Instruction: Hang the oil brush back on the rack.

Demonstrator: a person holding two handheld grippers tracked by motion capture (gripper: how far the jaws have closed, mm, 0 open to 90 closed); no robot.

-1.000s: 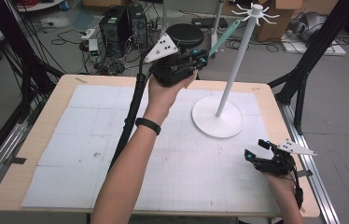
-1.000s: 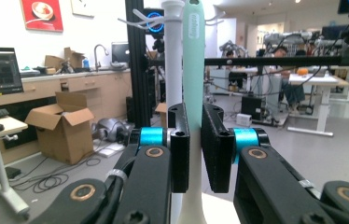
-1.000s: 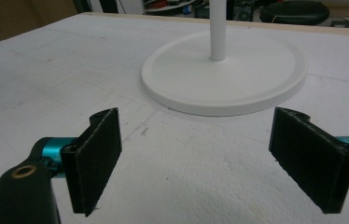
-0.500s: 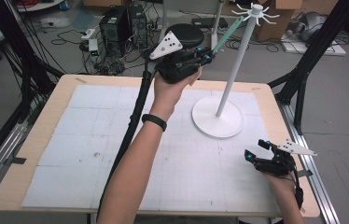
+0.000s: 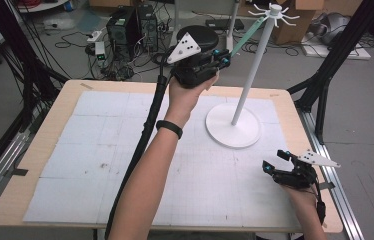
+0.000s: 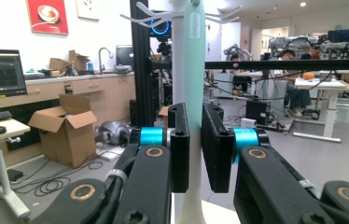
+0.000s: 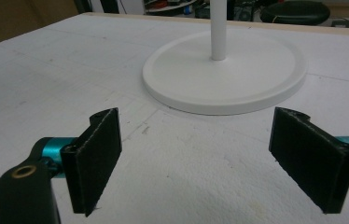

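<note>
A long mint-green strip [image 5: 245,36] is clamped between the jaws of my left gripper [image 5: 223,56], which a hand holds high over the far side of the table. The strip slants up to the ring of hooks [image 5: 275,9] on top of a white stand [image 5: 252,70]. I cannot tell whether its tip rests on a hook. In the left gripper view my left gripper [image 6: 195,147] is shut on the strip [image 6: 194,70], with the stand's pole [image 6: 177,60] right behind it. My right gripper [image 5: 275,161] stays low at the table's right front, open and holding nothing.
The stand's round white base [image 5: 233,125] sits right of centre on the white mat [image 5: 100,150]; in the right gripper view the base [image 7: 224,74] lies just beyond my open right gripper [image 7: 210,158]. A black cable [image 5: 147,130] trails along the left forearm. Black frame legs [image 5: 325,85] stand at the right.
My left gripper has shifted slightly to the right, toward the stand, with the green strip still in it. The right gripper has not moved.
</note>
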